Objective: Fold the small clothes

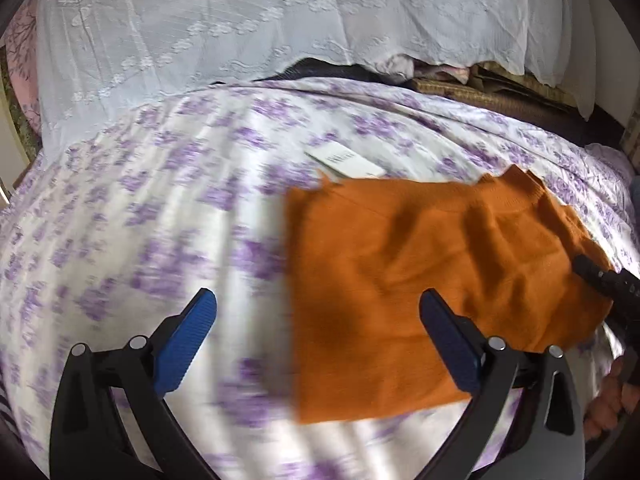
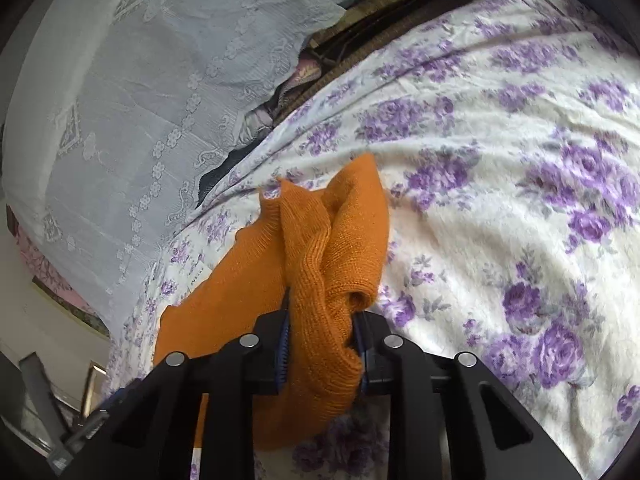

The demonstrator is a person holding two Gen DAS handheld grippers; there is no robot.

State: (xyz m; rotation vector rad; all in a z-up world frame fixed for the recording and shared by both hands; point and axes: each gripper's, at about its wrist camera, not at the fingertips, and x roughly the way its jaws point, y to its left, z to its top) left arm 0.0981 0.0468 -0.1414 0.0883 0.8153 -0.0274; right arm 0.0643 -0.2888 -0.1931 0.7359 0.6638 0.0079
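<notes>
Orange knit (image 2: 320,280) pinched in right tool (image 2: 320,344)

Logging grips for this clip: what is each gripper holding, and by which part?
Right gripper: shut on a bunched edge of the orange knit garment. Left gripper: open, holding nothing.

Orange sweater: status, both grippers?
Right gripper shut on a bunched edge of the orange sweater. Left gripper open, empty, over the floral bedsheet. White tag beside the sweater; nothing in the way.
</notes>
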